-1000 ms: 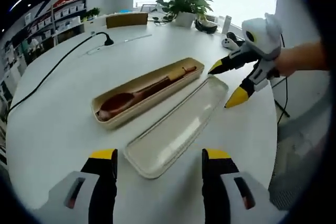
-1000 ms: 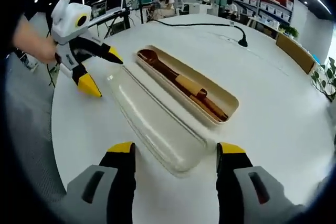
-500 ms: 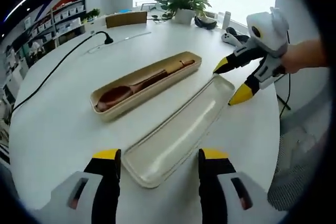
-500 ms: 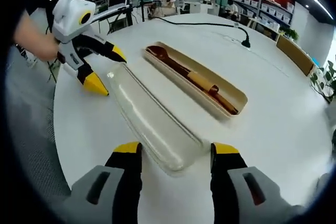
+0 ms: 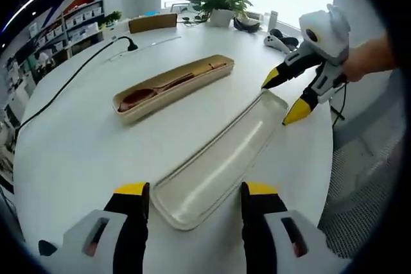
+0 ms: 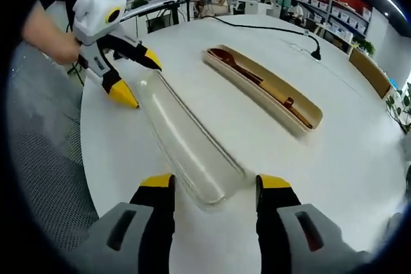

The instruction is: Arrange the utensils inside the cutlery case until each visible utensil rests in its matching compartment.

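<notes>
Left gripper view: left gripper spread wide, straddling near end of clear lid; case with spoon well apart on table. Right gripper view: right gripper likewise agape at opposite lid end. Advice: close both ends evenly, lift level.

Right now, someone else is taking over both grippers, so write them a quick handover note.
Left gripper: open, holding nothing, at one end of the clear lid.
Right gripper: open, holding nothing, at the lid's other end.
Beige case lies open on the white table, apart from the lid.
Done: the wooden spoon lies inside the case.
Left: check each utensil sits in its own slot; I cannot tell from here.
</notes>
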{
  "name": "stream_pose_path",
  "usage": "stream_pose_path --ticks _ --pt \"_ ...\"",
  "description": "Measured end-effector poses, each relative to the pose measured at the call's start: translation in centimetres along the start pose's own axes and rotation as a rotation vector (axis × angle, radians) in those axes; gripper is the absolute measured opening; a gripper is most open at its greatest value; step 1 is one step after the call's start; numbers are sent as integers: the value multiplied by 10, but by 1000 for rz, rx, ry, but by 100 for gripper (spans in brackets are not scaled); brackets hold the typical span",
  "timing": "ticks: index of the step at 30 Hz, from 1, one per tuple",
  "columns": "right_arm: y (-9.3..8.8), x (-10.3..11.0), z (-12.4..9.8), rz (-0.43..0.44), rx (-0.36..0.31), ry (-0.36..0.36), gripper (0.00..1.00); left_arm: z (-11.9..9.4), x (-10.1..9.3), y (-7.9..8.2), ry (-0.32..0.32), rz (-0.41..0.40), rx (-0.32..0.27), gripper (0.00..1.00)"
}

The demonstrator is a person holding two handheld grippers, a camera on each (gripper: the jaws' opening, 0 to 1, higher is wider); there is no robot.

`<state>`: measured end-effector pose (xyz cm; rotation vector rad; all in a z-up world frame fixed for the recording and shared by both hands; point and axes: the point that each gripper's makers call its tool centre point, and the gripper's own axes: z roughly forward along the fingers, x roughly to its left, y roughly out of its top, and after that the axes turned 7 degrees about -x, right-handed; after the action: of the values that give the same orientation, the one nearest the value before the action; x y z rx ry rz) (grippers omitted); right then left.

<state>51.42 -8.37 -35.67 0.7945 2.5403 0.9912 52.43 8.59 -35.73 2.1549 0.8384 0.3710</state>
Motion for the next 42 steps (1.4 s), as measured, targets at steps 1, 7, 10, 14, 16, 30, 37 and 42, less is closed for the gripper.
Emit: stream_pose_path --ticks 1,7,10,14,16,30,37,42 --pt "2 0 -1 -58 8 -1 54 1 0 1 -2 0 3 62" --pt "11 14 3 -156 19 66 47 0 -2 2 -11 90 29 63" --pt "17 16 9 -105 2 95 47 0 -5 1 -30 111 36 63" --pt "17 21 15 -136 7 120 43 1 -5 3 -45 131 32 64" --pt "15 24 17 -94 32 146 40 3 -6 5 -52 120 31 63" --pt "14 42 6 -6 45 331 37 9 -1 6 -58 95 33 64" --pt "8 44 7 -205 90 261 42 8 -1 8 -73 14 41 65" --pt "7 40 8 -184 94 251 35 5 0 10 -77 -47 42 66"
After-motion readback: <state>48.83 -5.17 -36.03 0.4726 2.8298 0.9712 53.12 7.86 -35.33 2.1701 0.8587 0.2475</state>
